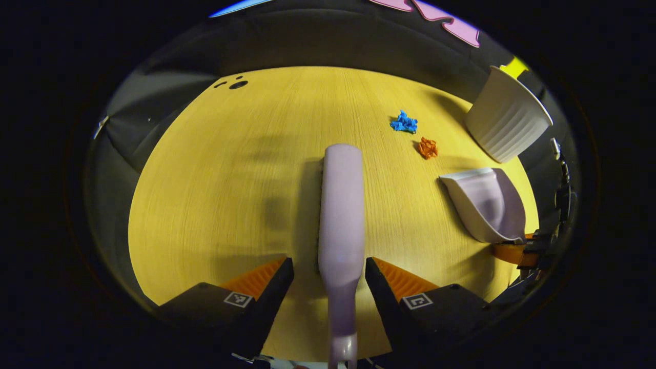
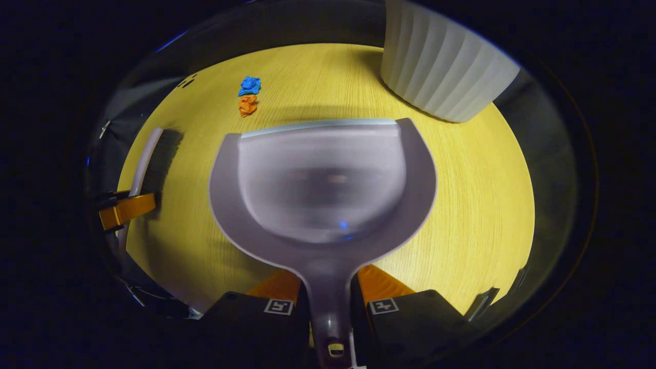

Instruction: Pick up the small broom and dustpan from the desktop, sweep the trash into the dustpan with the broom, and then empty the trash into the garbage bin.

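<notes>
Between the fingers of the left gripper (image 1: 329, 277), at the near edge of the left gripper view, the narrow neck of the small broom (image 1: 340, 205) is lying flat on the wooden desktop (image 1: 215, 205); the jaws are standing apart on either side of it, with gaps showing, so nothing is being gripped yet. That handle looks like light, stiff, smooth plastic, so I judge the thin neck the best place to clamp, squarely, lest it twist or slip. Close in the right gripper view, the right gripper (image 2: 330, 292) is sitting clamped on the stem of the dustpan (image 2: 323, 179), both fingers pressing its sides; the pan's scoop is holding nothing and looks light and rigid. Farther out, two crumpled paper scraps, one orange (image 1: 427, 147) and one blue (image 1: 404, 123), are lying just beside each other. Beyond them the ribbed white garbage bin (image 1: 507, 120) is standing; its inside is hidden.
</notes>
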`<state>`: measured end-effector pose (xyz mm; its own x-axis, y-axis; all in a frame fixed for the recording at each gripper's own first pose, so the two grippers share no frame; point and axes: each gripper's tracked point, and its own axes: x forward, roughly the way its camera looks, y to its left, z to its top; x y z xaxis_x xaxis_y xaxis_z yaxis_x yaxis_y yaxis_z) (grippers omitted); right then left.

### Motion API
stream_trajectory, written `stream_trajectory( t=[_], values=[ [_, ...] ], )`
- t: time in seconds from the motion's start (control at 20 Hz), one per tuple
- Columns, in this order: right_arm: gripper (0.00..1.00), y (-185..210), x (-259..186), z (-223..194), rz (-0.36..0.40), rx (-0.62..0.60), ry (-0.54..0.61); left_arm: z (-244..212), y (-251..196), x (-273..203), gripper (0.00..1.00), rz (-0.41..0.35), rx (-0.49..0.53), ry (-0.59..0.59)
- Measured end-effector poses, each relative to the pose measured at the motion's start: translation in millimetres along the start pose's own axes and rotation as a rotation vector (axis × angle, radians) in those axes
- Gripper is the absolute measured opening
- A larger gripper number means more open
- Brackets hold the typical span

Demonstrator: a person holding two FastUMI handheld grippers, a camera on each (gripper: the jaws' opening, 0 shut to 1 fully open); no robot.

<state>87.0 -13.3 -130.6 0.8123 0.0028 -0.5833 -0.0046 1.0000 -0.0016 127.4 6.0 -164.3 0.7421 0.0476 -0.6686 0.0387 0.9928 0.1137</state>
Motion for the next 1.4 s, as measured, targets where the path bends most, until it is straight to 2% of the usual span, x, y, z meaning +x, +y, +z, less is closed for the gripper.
stream_trajectory(
  t=[0.05, 0.15, 0.35, 0.4, 0.45, 0.5, 0.55, 0.65, 0.7, 0.75, 0.85, 0.9, 0.95, 1.0, 1.05, 1.1, 1.4],
  values=[
    [0.34, 0, 0, 1, 0.002, -0.005, -0.001, -1, 0, 4, 0.89, 0.012, 0.012, 0.012],
    [0.39, 0, 1, 0, 0.001, -0.004, -0.003, -3, 5, 7, 0.86, 0.058, 0.065, 0.007],
    [0.39, 0, 0, 0, 0.004, -0.011, -0.006, 2, -3, 10, 0.61, 0.060, 0.064, -0.041],
    [0.39, 0, 0, 1, 0.006, -0.014, -0.007, 2, -1, 11, 0.58, 0.061, 0.059, -0.058],
    [0.39, 0, 0, 0, 0.008, -0.018, -0.002, 4, -2, 7, 0.49, 0.063, 0.051, -0.067],
    [0.34, 0, -1, 0, 0.013, -0.023, 0.000, 4, -1, 10, 0.40, 0.063, 0.045, -0.077],
    [0.43, 0, 0, 0, 0.018, -0.025, 0.000, 5, 0, 10, 0.39, 0.061, 0.041, -0.092],
    [0.38, 1, -1, 0, 0.025, -0.028, -0.004, 9, 2, 8, 0.34, 0.055, 0.011, -0.132],
    [0.43, 1, -1, 0, 0.028, -0.031, -0.008, 10, 3, 9, 0.32, 0.047, -0.007, -0.137],
    [0.38, 1, -1, 0, 0.032, -0.034, -0.013, 10, 3, 8, 0.29, 0.040, -0.017, -0.131],
    [0.42, 1, -1, 2, 0.039, -0.043, -0.033, 15, 7, 8, 0.29, 0.039, -0.018, -0.122],
    [0.34, 1, -1, 2, 0.041, -0.064, -0.039, 20, 9, 7, 0.29, 0.042, -0.007, -0.122],
    [0.42, 0, -1, 1, 0.045, -0.087, -0.039, 28, 11, 5, 0.28, 0.044, 0.009, -0.122],
    [0.38, 0, -1, 1, 0.053, -0.103, -0.033, 35, 11, 5, 0.28, 0.041, 0.028, -0.121],
    [0.43, -1, -1, 2, 0.061, -0.114, -0.028, 45, 11, 3, 0.28, 0.038, 0.047, -0.121],
    [0.38, -3, -2, 5, 0.070, -0.123, -0.036, 55, 11, 4, 0.27, 0.033, 0.068, -0.121],
    [0.38, -19, -7, 29, 0.096, -0.252, -0.070, 131, 4, 31, 0.28, -0.004, 0.207, -0.106]
  ],
)
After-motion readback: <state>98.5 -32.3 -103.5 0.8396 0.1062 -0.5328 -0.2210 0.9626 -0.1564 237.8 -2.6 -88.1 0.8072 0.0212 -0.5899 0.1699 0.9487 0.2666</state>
